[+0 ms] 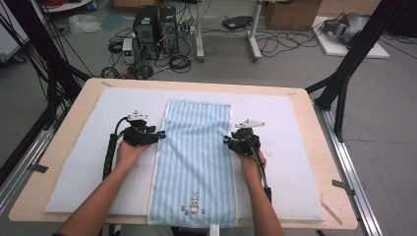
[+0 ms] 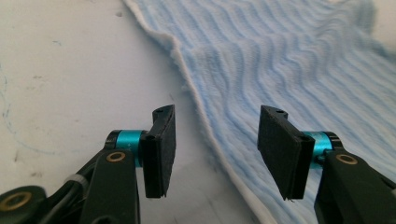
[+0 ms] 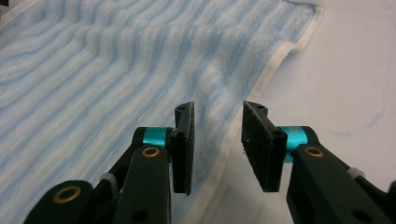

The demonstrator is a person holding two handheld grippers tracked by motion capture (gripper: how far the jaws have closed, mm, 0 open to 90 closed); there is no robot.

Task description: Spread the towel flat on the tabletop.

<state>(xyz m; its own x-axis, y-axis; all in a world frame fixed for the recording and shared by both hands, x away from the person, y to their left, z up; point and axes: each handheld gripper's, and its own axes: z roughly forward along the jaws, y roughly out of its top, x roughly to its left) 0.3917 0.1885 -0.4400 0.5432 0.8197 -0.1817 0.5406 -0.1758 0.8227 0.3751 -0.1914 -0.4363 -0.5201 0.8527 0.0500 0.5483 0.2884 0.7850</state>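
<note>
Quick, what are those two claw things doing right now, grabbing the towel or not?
Left gripper: open, jaws astride the striped towel's left edge, nothing gripped.
Right gripper: open, jaws astride its right edge, nothing gripped.

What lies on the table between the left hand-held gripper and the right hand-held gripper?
In the high view, the blue striped towel lies flat on the white mat, spanning the stretch between the left hand-held gripper and the right hand-held gripper. Nothing else lies there.

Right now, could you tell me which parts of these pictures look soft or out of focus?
High view: evenly lit, a little soft overall. Left gripper view: towel blurs toward the top, the jaws sharper. Right gripper view: the far stripes soften likewise, with a faint shadow under the jaws.
</note>
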